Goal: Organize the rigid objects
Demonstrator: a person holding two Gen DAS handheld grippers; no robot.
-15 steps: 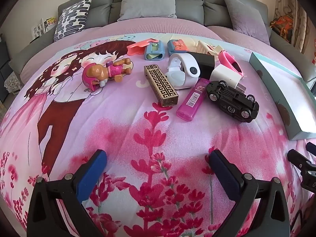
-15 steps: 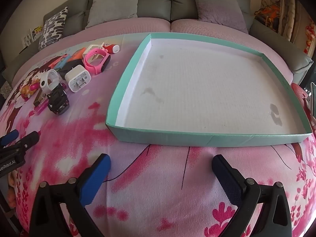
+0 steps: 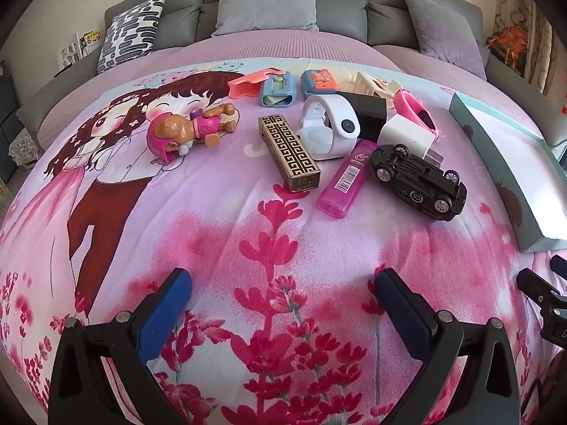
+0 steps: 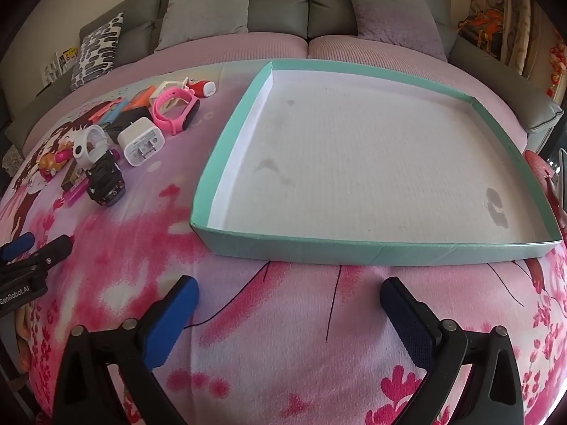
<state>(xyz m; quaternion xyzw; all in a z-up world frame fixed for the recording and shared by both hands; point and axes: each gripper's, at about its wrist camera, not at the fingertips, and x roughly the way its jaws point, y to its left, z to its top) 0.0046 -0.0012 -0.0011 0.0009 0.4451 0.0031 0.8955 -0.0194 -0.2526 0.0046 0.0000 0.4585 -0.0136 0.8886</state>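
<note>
Left gripper: the left gripper (image 3: 283, 304) hung over bare floral bedspread (image 3: 269, 241), blue pads spread wide, nothing between them.
Right gripper: the right gripper (image 4: 288, 304) likewise stood fully apart and empty, just short of the tray's near wall.
Tray: the shallow teal cardboard tray (image 4: 354, 248) lay empty to the right of the clutter.
Objects: a cluster sat ahead of the left gripper, with a glossy black toy car (image 3: 418, 180) lying overturned, a translucent pink plastic lighter (image 3: 345, 182), a gold key-patterned rectangular box (image 3: 288, 152), a white plastic smartwatch (image 3: 329, 131) and a brown-and-pink puppy figurine (image 3: 191, 132).
Handling: all looked light and stiff; the lighter and car probably slick.
Hold: likely across the lighter's narrow sides or the patterned box's long flat faces, pressing gently into the soft bedding.
</note>
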